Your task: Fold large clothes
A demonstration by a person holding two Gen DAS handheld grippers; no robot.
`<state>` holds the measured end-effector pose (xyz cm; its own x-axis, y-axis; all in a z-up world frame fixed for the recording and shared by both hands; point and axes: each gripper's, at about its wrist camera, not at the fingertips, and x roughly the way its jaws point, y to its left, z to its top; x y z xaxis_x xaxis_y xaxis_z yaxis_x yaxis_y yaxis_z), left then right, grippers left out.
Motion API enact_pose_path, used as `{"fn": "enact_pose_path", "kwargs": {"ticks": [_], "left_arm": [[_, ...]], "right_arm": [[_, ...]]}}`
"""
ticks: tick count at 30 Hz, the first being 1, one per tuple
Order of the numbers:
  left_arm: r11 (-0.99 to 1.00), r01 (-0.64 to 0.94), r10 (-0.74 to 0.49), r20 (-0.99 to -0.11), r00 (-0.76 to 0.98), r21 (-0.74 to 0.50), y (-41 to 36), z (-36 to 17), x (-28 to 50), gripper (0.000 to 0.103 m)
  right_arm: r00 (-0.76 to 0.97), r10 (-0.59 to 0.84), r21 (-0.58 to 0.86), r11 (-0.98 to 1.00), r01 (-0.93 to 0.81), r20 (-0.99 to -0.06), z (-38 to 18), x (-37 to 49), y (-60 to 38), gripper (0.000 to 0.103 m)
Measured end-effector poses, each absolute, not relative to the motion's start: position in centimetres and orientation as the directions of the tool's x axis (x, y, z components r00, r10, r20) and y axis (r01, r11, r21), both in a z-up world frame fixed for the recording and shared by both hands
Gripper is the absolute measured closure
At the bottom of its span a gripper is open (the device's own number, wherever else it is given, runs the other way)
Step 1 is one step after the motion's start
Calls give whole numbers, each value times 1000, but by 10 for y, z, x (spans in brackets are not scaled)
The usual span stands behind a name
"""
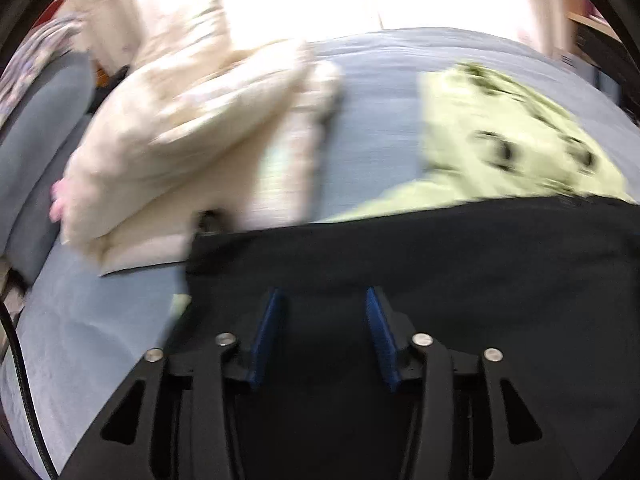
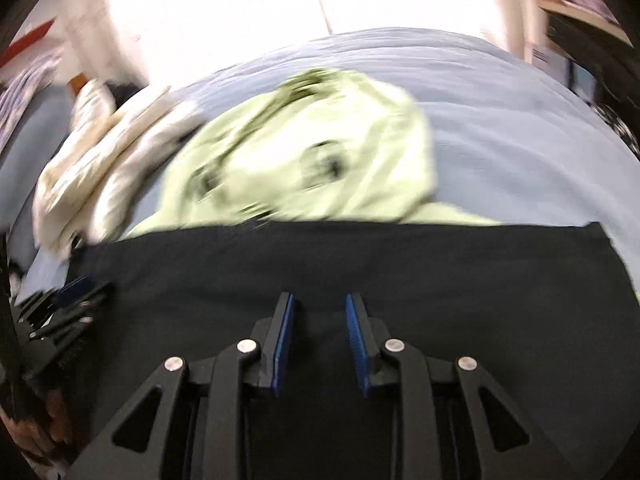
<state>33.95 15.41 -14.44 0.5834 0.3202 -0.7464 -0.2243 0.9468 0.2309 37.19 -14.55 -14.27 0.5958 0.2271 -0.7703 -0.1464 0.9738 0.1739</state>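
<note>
1. Black garment (image 1: 400,256): lay flat on the grey-blue bedcover (image 1: 372,112), nearest both cameras, its far edge running straight across each view; also seen from the right wrist (image 2: 320,264).
2. Left gripper (image 1: 322,300): poised over the black garment near its left corner, blue pads (image 1: 266,332) spread apart with dark cloth visible in the gap; jaws released, nothing clamped. Contact with the cloth could not be told.
3. Right gripper (image 2: 318,304): poised over the same garment, blue pads (image 2: 356,344) parted, holding nothing. The left gripper appeared at the left edge of this view (image 2: 60,300).
4. Pale green garment (image 1: 512,136): printed with dark marks, crumpled just beyond the black garment's far edge, partly tucked under it; blurred in both views (image 2: 312,160).
5. Cream garments (image 1: 192,140): heaped on the left of the bedcover, near the black garment's left corner; blurred.
6. Black cable (image 1: 20,380): ran along the left edge of the left wrist view.
</note>
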Motion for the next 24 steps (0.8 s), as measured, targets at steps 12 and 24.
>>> {"fn": "enact_pose_path", "kwargs": {"ticks": [12,24], "left_arm": [[880,-443,400,-773,493,173,252,-151,314,52],[934,-310,334,-744,578,178,216,-96,237,52]], "right_arm": [[605,-37,121,968,218,-795,-147,348,-316,76],[619,128,230,969,88,-775,-93,273,-249,75]]}}
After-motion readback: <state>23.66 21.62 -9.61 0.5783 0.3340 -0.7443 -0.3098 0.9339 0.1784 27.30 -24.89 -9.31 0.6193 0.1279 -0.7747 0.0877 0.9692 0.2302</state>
